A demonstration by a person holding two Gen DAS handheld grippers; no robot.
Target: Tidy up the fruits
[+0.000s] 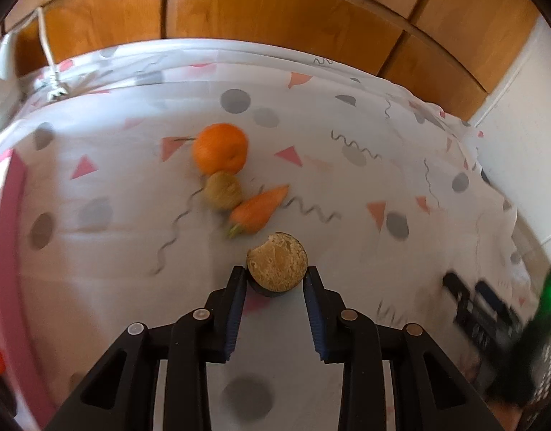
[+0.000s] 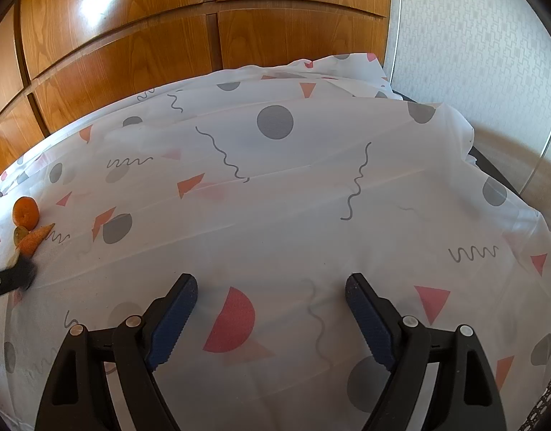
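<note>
Left gripper (image 1: 276, 276) clamped by the fingertips on a small, light, likely crumbly round biscuit (image 1: 277, 263), just short of the carrot (image 1: 258, 209); right gripper (image 2: 271, 298) spread wide, empty.

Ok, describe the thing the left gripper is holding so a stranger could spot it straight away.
Start at the patterned cloth in front of the wooden cabinets, then follow the diagonal row of orange, kiwi and carrot towards the left gripper. Between its fingers sits a round piece, dark-rimmed with a flat, grainy tan face; unlike its neighbours, it looks cut.
</note>
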